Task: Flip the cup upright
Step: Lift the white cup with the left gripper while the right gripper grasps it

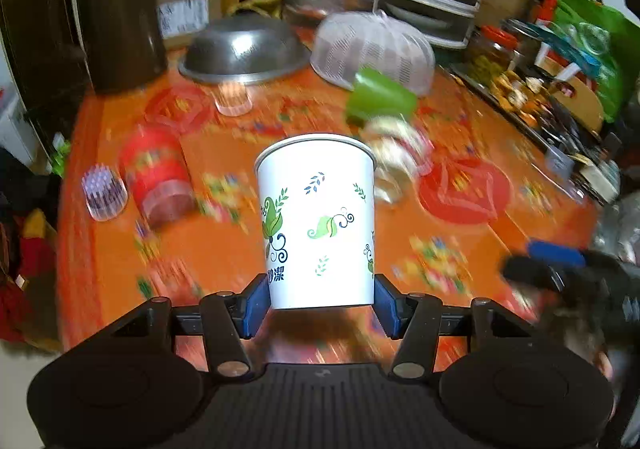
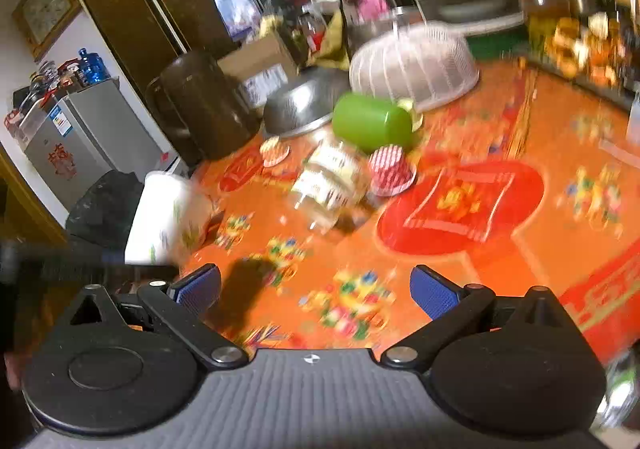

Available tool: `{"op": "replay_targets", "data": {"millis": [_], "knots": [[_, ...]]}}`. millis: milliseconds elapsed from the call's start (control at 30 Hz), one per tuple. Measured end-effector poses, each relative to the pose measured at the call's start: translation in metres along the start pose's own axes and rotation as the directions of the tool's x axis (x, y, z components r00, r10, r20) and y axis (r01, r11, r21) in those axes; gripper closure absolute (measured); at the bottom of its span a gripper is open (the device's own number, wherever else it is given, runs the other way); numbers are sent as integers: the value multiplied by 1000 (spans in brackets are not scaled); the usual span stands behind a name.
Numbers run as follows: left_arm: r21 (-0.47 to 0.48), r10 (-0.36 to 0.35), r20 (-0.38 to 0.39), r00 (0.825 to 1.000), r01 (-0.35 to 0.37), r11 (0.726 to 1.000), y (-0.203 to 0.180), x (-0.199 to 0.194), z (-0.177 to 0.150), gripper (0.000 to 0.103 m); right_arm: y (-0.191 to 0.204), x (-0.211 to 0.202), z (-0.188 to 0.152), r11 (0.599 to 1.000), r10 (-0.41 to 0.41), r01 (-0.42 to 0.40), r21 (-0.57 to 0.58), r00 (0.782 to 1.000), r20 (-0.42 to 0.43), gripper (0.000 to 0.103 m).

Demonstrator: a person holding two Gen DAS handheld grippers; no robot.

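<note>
Paper cup point(image 1: 316, 221): one, rim up, clamped in my left tongs point(image 1: 322, 305).
Right tongs point(image 2: 316, 291): spread apart, holding nothing.
Green cup point(image 2: 372, 123): one, lying sideways mid-table point(image 2: 520, 257).
Steel bowl point(image 1: 244, 49): one, upturned.

The tablecloth point(image 1: 460, 217) pattern and the jar point(image 2: 332, 181) label are smeared by blur. The cup point(image 2: 168, 217) is blurred in the right wrist view, its base hidden.

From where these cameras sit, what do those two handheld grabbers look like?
Both match: the left gripper and right gripper have black angular linkage arms with silver pivot bolts, round black discs either side of a ribbed dark-grey body, and blue textured pads lining the jaws. No cables or sleeves show.
</note>
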State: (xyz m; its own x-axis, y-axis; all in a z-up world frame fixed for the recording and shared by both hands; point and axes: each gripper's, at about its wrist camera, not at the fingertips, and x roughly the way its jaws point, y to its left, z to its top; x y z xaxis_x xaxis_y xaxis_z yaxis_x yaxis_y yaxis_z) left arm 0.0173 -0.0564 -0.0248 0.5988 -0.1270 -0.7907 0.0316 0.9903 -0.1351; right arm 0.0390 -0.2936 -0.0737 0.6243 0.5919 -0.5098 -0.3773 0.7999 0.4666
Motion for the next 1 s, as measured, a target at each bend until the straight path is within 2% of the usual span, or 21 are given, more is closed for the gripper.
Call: {"op": "replay_targets", "data": {"millis": [133,300,533,667,833,1000], "knots": [[-82,-61,-44,997,57,995,-1,18,-28,45,5,14,-1,994,71,-62,92,992,-106,1],[-116,-142,-52,988,135,984,-10,27,-43,45,13,38,0,977,144,-97,192,958,-248,1],[-181,-215,-58,975,202,963,-13,35,-53,45,40,55,-1,990,85,-40,138,938,-337,1],[-201,-260,-59,964,244,949,-14,35,-57,45,40,68,0,990,72,-19,140,921,-384,2],[-208,-279,-46,959,264,942,-13,34,-62,45,43,74,3,992,51,0,126,912,-406,11],[-230,-295,-35,955,279,932,-8,33,-64,45,47,74,4,995,19,24,101,914,-405,19]]}}
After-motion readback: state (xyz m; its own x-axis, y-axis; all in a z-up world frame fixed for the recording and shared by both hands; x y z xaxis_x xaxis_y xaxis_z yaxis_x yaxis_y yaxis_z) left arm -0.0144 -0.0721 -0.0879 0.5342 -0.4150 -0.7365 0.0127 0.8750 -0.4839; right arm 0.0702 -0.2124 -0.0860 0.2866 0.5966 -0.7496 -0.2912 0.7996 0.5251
